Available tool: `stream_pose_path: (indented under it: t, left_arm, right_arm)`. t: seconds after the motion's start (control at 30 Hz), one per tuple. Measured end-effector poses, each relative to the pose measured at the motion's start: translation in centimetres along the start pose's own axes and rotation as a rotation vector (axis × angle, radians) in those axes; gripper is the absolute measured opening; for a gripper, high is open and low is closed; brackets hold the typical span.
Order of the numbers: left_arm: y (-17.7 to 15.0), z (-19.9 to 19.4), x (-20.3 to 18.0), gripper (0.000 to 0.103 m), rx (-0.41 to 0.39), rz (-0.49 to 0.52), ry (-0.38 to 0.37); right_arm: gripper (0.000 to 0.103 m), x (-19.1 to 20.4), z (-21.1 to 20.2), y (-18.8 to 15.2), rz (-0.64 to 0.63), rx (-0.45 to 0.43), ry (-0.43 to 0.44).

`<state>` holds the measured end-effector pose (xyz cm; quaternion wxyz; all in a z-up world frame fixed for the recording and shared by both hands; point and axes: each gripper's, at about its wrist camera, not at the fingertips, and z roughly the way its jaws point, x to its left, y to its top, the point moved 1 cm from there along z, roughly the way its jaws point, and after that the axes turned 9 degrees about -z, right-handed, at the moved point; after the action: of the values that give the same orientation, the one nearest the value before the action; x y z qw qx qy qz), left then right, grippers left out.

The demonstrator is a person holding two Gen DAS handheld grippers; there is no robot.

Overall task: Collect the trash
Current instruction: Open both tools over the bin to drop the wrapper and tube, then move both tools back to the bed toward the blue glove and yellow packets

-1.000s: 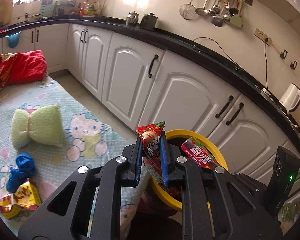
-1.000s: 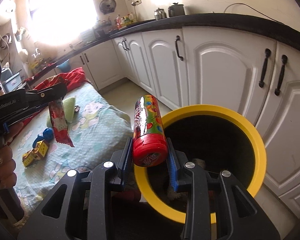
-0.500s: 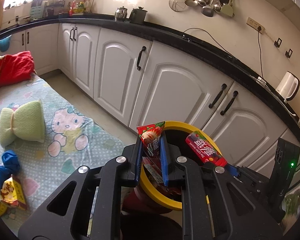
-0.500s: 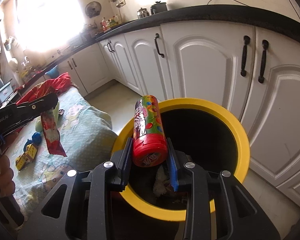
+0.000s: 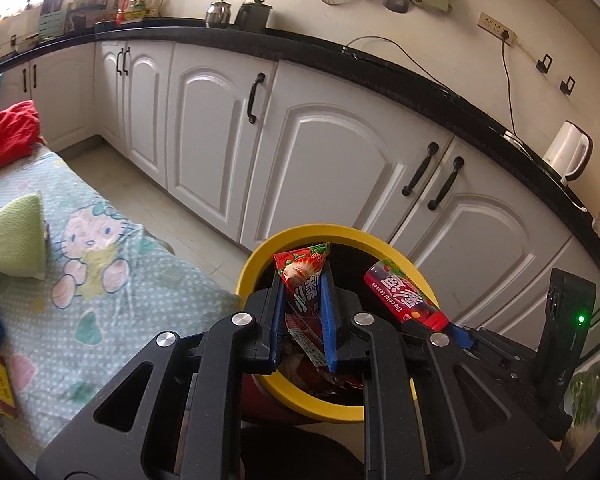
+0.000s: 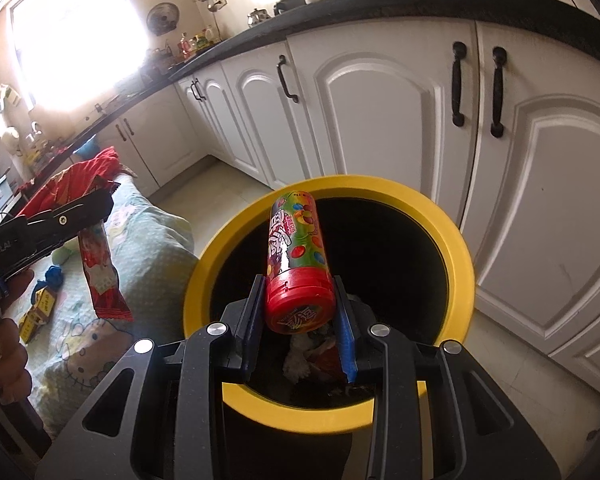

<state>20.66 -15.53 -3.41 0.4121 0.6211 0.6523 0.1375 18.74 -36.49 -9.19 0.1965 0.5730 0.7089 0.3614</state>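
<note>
My left gripper (image 5: 302, 292) is shut on a red strawberry snack wrapper (image 5: 302, 270), which stands up between its blue pads in front of the yellow-rimmed bin (image 5: 256, 258). In the right wrist view that left gripper (image 6: 96, 204) holds the wrapper (image 6: 100, 276) hanging left of the bin's rim (image 6: 452, 240), over the bed's edge. My right gripper (image 6: 298, 280) is shut on a colourful candy tube (image 6: 298, 252) with a red cap, held over the bin's dark opening. The tube (image 5: 400, 298) also shows at the right of the left wrist view. Some trash lies at the bin's bottom.
A bed with a cartoon sheet (image 5: 100, 280) lies left of the bin, with a green cushion (image 5: 16, 240), a blue scrap (image 6: 54, 276), yellow-red packets (image 6: 40, 308) and a red cloth (image 5: 4, 136) on it. White cabinets (image 5: 340, 160) stand close behind the bin. A person's hand (image 6: 4, 360) grips the left tool.
Both grippers have come closer to the bin and sunk a little; the bin's mouth looks larger and nearer. The wrapper and the tube stay gripped as before.
</note>
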Motion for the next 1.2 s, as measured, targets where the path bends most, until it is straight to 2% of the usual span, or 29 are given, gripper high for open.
stream_pose_path:
  t: [0.67, 0.77, 0.9, 0.97, 1.03, 1.13, 1.2]
  left_arm:
    - [-1.5, 5.0, -1.3, 0.012, 0.072, 0.019, -0.019]
    - [-1.7, 5.6, -1.3, 0.014, 0.085, 0.017, -0.019]
    - [-1.9, 6.0, -0.9, 0.022, 0.097, 0.007, -0.013]
    - [-1.9, 6.1, -0.6, 0.029, 0.104, -0.004, -0.009]
    - [-1.9, 6.0, -0.2, 0.043, 0.108, -0.016, -0.003]
    - [-1.8, 5.7, 0.5, 0.05, 0.101, -0.031, 0.005]
    - [-1.7, 5.3, 0.9, 0.062, 0.095, -0.039, 0.009]
  right_arm:
    - [0.03, -1.9, 1.8, -2.0, 0.027, 0.08, -0.052]
    - [0.031, -1.9, 1.9, -2.0, 0.024, 0.086, -0.056]
    - [0.032, -2.1, 2.1, -2.1, 0.033, 0.091, -0.063]
    - [0.041, -2.2, 2.1, -2.1, 0.038, 0.09, -0.07]
    - [0.044, -2.3, 1.9, -1.9, 0.04, 0.081, -0.08]
    - [0.047, -2.3, 1.6, -1.7, 0.042, 0.07, -0.093]
    - [0.051, -2.3, 1.4, -1.6, 0.045, 0.059, -0.103]
